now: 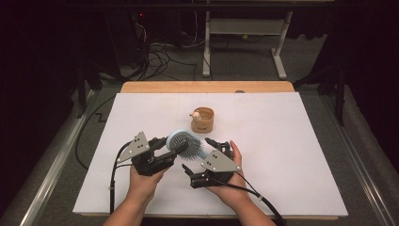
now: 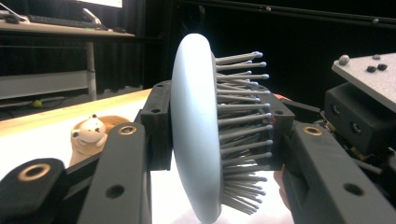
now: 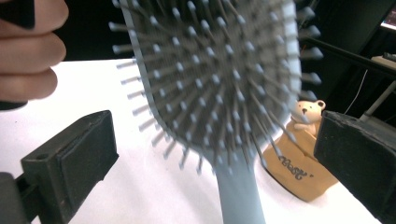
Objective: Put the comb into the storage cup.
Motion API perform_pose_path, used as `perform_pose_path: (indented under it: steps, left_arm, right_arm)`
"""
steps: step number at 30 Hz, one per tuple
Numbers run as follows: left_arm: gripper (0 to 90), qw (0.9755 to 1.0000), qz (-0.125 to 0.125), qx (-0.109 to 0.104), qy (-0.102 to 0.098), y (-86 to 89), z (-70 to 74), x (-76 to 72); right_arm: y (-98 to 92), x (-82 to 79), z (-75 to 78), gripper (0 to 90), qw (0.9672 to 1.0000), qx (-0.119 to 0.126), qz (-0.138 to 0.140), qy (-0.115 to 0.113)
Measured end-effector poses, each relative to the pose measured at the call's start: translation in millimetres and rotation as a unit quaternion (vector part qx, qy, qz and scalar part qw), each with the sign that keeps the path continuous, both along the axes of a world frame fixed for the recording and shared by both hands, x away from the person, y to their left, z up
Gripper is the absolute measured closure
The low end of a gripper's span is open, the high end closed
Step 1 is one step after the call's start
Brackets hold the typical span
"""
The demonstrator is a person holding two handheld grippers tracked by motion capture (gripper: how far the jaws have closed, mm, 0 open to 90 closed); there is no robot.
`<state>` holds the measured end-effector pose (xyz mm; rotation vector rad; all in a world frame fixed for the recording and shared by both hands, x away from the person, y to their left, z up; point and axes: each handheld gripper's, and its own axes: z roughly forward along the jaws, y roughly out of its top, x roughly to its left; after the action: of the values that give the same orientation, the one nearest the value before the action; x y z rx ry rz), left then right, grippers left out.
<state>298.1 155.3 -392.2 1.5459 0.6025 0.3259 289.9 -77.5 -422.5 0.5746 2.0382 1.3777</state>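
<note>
A pale blue hairbrush [image 1: 184, 143] with grey bristles is held above the white table. My left gripper [image 1: 176, 147] is shut on the brush head. In the left gripper view its pads press the smooth back and the bristle side of the hairbrush [image 2: 196, 130]. My right gripper [image 1: 196, 153] stands open, its jaws wide apart on either side of the handle without touching it. In the right gripper view the bristles of the hairbrush [image 3: 210, 79] face me, with the handle running down between the two pads.
A small tan cup with a bear figure [image 1: 202, 120] stands on the white sheet [image 1: 291, 155] just behind the brush; the bear cup [image 3: 299, 158] is close behind the handle. Past the wooden back edge [image 1: 207, 87] are a desk frame and floor cables.
</note>
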Motion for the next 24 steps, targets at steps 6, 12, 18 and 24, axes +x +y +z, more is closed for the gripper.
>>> perform_pose_path:
  steps: [6,12,18,24]
  left_arm:
    - [57.2,0.9997,0.022,0.007,-0.008,8.2,2.7,0.2]
    - [57.3,0.9991,0.035,0.014,-0.017,13.8,5.1,0.0]
    - [57.3,0.9982,0.050,0.022,-0.025,18.6,6.1,0.1]
    - [57.2,0.9979,0.056,0.020,-0.026,22.7,7.4,0.5]
  right_arm:
    - [-9.2,0.3,-2.1,0.3,0.9999,0.002,-0.007,0.008]
    - [-18.2,2.8,-4.2,0.2,0.9998,0.005,-0.013,0.014]
    - [-31.4,4.7,-5.2,0.4,0.9996,0.005,-0.025,0.015]
    - [-49.7,5.7,-7.9,3.0,0.9993,0.001,-0.037,0.008]
